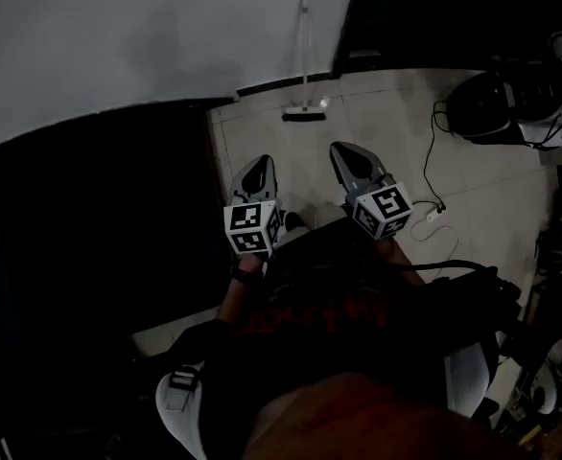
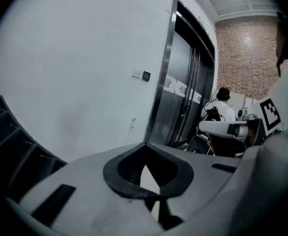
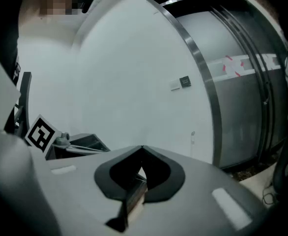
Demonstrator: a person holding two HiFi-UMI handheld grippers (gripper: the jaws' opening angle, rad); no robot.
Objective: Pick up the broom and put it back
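My left tool (image 1: 258, 168) and right tool (image 1: 344, 155), at the frame's centre, are both clenched and empty. The broom (image 1: 305, 111) leans on the wall (image 1: 118, 36) at upper centre, well apart from them. I should probably come closer, open one tool, and take the stick squarely.

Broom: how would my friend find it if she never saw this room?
Find the big white wall and look down to where it meets the tiled floor, just left of the dark door. The broom leans on the wall there. It is the only tall thin stick with a flat brush at the bottom.
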